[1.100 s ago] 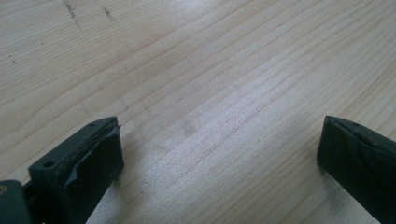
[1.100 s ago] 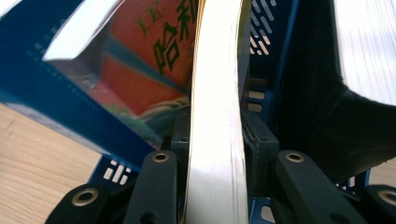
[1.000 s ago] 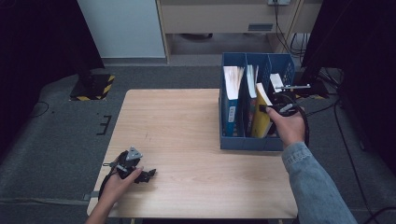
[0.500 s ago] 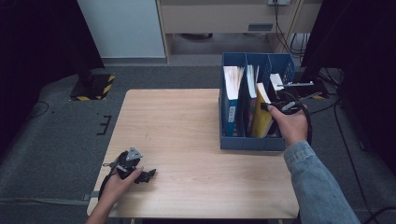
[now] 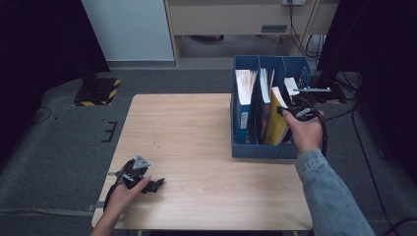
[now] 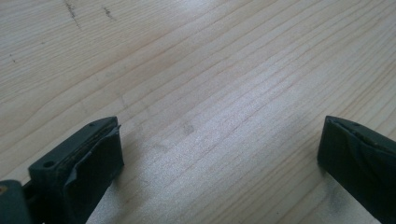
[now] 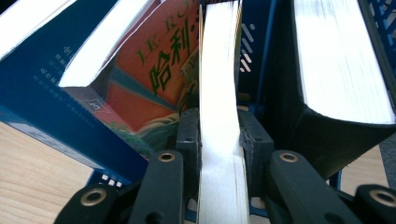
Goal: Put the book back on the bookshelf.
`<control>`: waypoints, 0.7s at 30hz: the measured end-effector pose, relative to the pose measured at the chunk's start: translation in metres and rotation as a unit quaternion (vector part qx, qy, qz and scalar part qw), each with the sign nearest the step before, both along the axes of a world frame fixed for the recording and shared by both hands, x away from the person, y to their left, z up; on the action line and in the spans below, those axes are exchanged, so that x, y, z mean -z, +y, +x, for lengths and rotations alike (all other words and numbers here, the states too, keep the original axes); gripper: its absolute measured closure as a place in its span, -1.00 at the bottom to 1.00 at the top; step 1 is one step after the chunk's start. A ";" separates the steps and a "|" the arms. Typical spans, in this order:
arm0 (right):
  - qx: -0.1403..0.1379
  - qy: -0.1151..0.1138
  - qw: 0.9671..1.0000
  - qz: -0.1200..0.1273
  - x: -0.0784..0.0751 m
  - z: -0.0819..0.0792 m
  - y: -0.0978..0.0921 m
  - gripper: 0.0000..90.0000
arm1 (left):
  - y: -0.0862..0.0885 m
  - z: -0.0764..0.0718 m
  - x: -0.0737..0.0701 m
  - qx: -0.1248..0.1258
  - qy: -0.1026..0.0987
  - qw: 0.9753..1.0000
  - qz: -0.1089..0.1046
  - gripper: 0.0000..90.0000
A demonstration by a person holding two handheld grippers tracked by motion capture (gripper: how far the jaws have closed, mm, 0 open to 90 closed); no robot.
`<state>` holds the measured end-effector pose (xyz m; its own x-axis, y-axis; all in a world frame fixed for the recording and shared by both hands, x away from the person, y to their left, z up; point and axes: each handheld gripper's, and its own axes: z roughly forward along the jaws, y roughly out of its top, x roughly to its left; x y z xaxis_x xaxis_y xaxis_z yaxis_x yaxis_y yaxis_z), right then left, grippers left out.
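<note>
A blue file rack (image 5: 263,150) stands on the right of the wooden table (image 5: 196,132) and holds several upright books. My right gripper (image 5: 286,112) is shut on a yellow-covered book (image 5: 275,123) in the rack's middle slot. In the right gripper view both jaws press the book's white page edge (image 7: 218,126); an orange and teal book (image 7: 149,84) leans to its left and a black-covered book (image 7: 336,60) stands to its right. My left gripper (image 5: 156,184) lies on the table near the front left corner, open, its pads (image 6: 95,156) wide apart over bare wood.
A tall blue book (image 5: 243,105) fills the rack's left slot. Grey floor surrounds the table. A black stand with yellow-black tape (image 5: 96,91) sits on the floor at the back left. Cables (image 5: 344,103) trail behind the rack on the right.
The right hand has shifted slightly along the yellow book in the rack. The left gripper has stayed where it was.
</note>
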<state>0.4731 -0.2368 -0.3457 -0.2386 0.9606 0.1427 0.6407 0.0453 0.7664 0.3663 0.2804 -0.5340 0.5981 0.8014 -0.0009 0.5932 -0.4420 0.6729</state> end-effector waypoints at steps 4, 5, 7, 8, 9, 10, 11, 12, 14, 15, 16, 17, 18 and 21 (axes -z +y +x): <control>0.001 0.011 1.000 -0.004 -0.004 0.004 0.002 0.65 | 0.000 0.000 0.000 0.000 0.001 1.000 0.002 -1.00; 0.003 0.010 1.000 -0.002 -0.005 0.005 0.003 0.65 | 0.000 0.000 0.000 0.001 0.001 1.000 0.002 -1.00; 0.005 0.008 1.000 0.002 -0.008 0.006 0.002 0.65 | 0.000 0.000 0.000 0.001 0.002 1.000 0.002 -1.00; 0.005 0.008 1.000 0.002 -0.008 0.006 0.002 0.65 | 0.000 0.000 0.000 0.001 0.002 1.000 0.002 -1.00; 0.004 0.005 1.000 0.002 -0.009 0.007 0.002 0.65 | 0.000 0.000 0.000 0.001 0.001 1.000 0.001 -1.00; 0.007 0.004 1.000 0.006 -0.012 0.008 0.001 0.66 | -0.001 0.000 0.000 -0.001 0.000 1.000 -0.001 -1.00; 0.008 0.004 1.000 0.009 -0.014 0.010 0.001 0.66 | -0.001 0.001 0.000 -0.001 0.000 1.000 -0.001 -1.00; 0.014 0.003 1.000 0.014 -0.017 0.012 0.000 0.66 | -0.001 0.001 0.000 -0.001 0.001 1.000 -0.001 -1.00; 0.015 0.002 1.000 0.015 -0.019 0.014 -0.001 0.66 | -0.001 0.001 0.000 -0.001 0.001 1.000 -0.001 -1.00; 0.019 0.000 1.000 0.016 -0.020 0.017 0.000 0.66 | -0.001 0.001 0.000 0.001 0.001 1.000 0.000 -1.00; 0.017 -0.001 1.000 0.014 -0.021 0.018 0.000 0.66 | -0.001 0.001 0.000 0.001 0.001 1.000 0.000 -1.00; 0.019 -0.001 1.000 0.015 -0.021 0.019 0.001 0.66 | -0.001 0.001 0.000 0.001 0.001 1.000 0.000 -1.00; 0.021 -0.001 1.000 0.016 -0.021 0.021 0.002 0.66 | -0.001 0.001 0.000 0.001 0.000 1.000 0.000 -1.00; 0.022 -0.002 1.000 0.010 -0.020 0.026 0.006 0.66 | -0.001 0.001 0.000 0.001 0.000 1.000 0.000 -1.00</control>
